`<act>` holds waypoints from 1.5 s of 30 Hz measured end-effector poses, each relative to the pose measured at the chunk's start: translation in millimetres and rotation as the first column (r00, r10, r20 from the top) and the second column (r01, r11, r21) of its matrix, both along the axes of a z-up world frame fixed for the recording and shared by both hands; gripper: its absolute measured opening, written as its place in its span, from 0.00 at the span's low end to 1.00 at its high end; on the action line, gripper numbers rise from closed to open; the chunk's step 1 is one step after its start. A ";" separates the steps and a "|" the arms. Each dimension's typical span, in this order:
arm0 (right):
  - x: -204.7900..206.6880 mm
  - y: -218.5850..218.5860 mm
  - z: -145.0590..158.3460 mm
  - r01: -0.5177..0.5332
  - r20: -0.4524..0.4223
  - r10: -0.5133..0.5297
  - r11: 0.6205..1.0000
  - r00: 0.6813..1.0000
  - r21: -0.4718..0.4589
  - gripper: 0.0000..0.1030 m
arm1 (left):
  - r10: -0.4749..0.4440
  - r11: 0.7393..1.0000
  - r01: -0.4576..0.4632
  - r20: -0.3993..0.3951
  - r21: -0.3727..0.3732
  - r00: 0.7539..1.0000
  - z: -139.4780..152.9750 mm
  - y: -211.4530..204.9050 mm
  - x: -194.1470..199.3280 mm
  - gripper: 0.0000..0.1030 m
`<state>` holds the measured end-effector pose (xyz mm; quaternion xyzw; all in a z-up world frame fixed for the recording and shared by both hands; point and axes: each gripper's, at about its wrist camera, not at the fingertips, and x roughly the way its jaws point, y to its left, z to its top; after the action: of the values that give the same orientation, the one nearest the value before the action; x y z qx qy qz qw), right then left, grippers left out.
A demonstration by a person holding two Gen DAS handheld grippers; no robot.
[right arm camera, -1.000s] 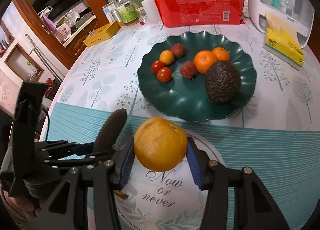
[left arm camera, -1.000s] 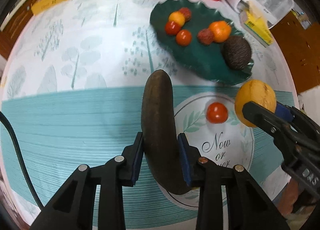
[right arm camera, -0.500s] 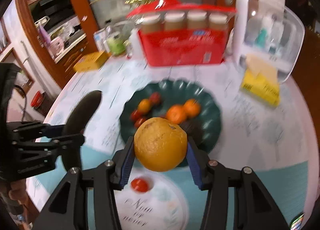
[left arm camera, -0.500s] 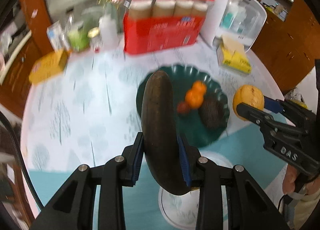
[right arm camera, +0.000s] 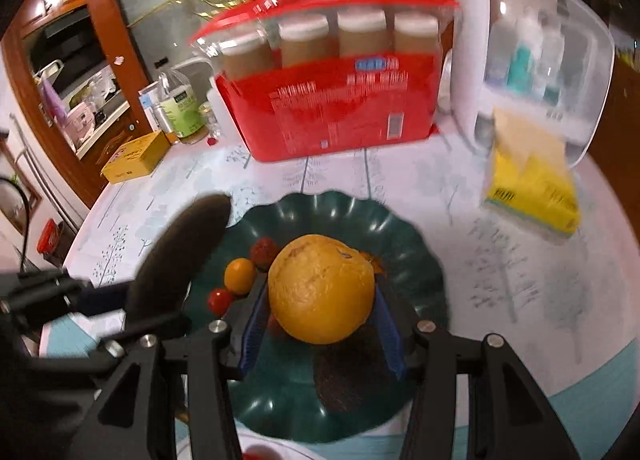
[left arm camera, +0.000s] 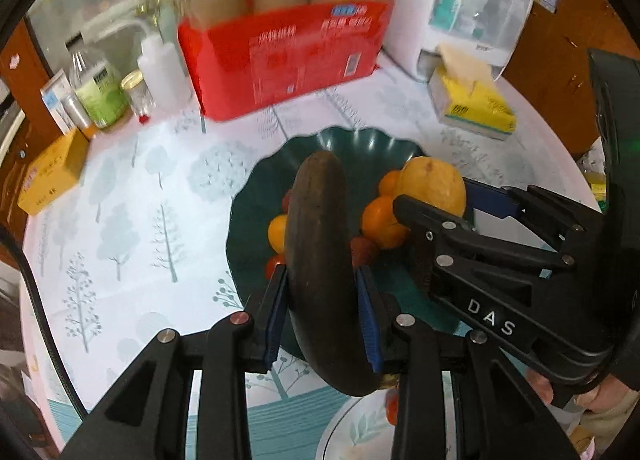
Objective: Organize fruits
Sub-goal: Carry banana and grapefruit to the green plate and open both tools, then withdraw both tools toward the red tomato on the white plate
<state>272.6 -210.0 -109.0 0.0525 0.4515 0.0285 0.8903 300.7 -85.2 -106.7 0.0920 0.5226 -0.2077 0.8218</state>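
My left gripper point(left arm camera: 322, 308) is shut on a dark brown overripe banana point(left arm camera: 320, 252) and holds it above the near rim of the dark green scalloped plate point(left arm camera: 248, 227). My right gripper point(right arm camera: 320, 312) is shut on a large yellow-orange citrus point(right arm camera: 320, 292) and holds it over the plate point(right arm camera: 420, 260). The citrus also shows in the left wrist view point(left arm camera: 434, 183). The plate holds small oranges point(left arm camera: 382, 221), cherry tomatoes point(right arm camera: 220, 300), a lychee point(right arm camera: 264, 248) and a dark avocado point(right arm camera: 348, 376). The banana shows at the left of the right wrist view point(right arm camera: 180, 256).
A red package of jars point(left arm camera: 280, 47) stands behind the plate. A yellow tissue pack point(left arm camera: 472, 103) and a white dispenser point(left arm camera: 460, 7) are at the back right. Bottles point(left arm camera: 100, 91) and a yellow box point(left arm camera: 52, 171) are at the back left. A tomato point(left arm camera: 392, 400) lies on a round placemat near me.
Both grippers have moved forward over the plate with their fruit still held. The plate now lies directly under the citrus and the banana's tip.
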 end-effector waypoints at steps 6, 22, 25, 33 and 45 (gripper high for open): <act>6.0 3.3 -16.8 -0.012 0.011 0.012 1.000 1.000 -0.015 0.50 | 0.005 1.000 -0.005 -0.040 -0.011 0.999 -24.5 4.1 10.9 0.31; -2.8 2.3 -4.1 -0.055 0.080 0.045 0.991 0.996 0.124 0.58 | 0.058 0.998 -0.057 0.016 -0.042 0.998 -16.4 20.2 13.0 0.58; -5.0 3.4 0.1 -0.061 0.085 0.050 0.990 0.995 0.129 0.58 | 0.075 0.996 -0.074 0.020 -0.050 0.997 -12.6 24.7 9.9 0.59; -13.5 -1.7 8.2 -0.043 0.090 0.033 0.992 0.995 0.119 0.58 | 0.128 0.990 -0.127 0.012 -0.064 0.992 -3.3 39.3 4.2 0.66; -41.2 1.3 28.8 -0.033 0.099 0.028 0.998 0.995 0.048 0.58 | 0.132 0.989 -0.129 0.035 -0.075 0.991 23.7 46.9 -24.8 0.67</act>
<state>231.4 -208.7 -80.1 0.0664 0.4068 0.0558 0.9094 275.9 -38.3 -83.0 0.0320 0.5032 -0.1705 0.8466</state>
